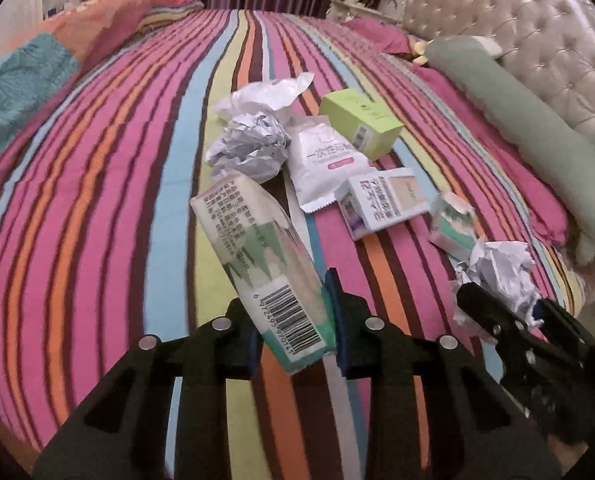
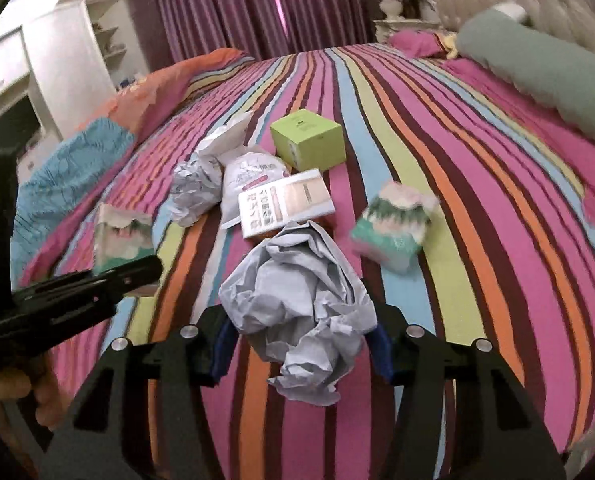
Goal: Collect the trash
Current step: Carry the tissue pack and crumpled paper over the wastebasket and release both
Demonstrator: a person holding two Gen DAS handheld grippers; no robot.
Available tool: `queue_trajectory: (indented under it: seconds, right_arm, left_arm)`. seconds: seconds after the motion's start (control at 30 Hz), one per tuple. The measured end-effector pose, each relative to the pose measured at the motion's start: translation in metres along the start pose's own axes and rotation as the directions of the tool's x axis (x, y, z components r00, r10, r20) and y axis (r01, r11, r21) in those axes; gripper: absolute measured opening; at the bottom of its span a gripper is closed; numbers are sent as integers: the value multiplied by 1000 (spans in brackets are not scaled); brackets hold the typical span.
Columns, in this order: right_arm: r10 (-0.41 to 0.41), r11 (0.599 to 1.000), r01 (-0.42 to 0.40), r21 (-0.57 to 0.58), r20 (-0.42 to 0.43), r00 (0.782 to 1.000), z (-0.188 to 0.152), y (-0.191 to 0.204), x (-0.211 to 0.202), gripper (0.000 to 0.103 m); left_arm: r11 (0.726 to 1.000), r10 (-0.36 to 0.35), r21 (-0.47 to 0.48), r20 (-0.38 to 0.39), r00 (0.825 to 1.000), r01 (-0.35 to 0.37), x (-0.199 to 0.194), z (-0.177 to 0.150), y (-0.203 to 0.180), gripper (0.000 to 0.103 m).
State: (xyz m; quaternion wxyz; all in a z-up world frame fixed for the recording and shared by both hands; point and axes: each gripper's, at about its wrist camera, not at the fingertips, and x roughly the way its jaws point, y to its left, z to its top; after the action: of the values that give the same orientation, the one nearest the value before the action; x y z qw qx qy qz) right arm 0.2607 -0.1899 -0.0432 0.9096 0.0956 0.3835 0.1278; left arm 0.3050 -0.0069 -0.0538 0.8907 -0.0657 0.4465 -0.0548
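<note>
My left gripper is shut on a green-and-white tissue pack with a barcode, lifted above the striped bed. My right gripper is shut on a crumpled grey-white paper ball, also off the sheet. Each gripper shows in the other's view: the right gripper with its paper ball, the left gripper with its tissue pack. Lying ahead on the bed are a green box, a white sachet, a flat white box, a small tissue pack, another paper ball and a white plastic bag.
The striped bedsheet fills both views. A green bolster pillow lies along the tufted headboard at right. A folded orange and blue quilt lies at left. Purple curtains and a white cabinet stand beyond the bed.
</note>
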Motion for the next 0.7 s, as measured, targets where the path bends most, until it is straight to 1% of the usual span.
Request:
queue_trajectory:
  seconds: [0.1,0.23,0.4,0.53,0.7]
  right_arm:
    - [20,999,-20,48,1,1000,-15,-2,-18,53]
    - [31,997,-32,67,20,999,-37,1,-48,53]
    - [52,994,-54,91,21,998,-66,5,-78,53]
    - [59,993,-60,99,13,998,-85,9,-93,53]
    - [64,993,-61,105,-17,998,-109,17,-104,53]
  left_arm:
    - [1000,0,12,21,1000,0,-26,-18,3,28]
    - [999,-2,40,28,1000,1,-57,-48,6,28]
    - [997,-8,71,30,1000,6,-90,-90,10,28]
    - [994,-1,109,27,1000,-2,-109,-123,7,28]
    - [991,-18,132,-6,1000,19,-121,-161,0,28]
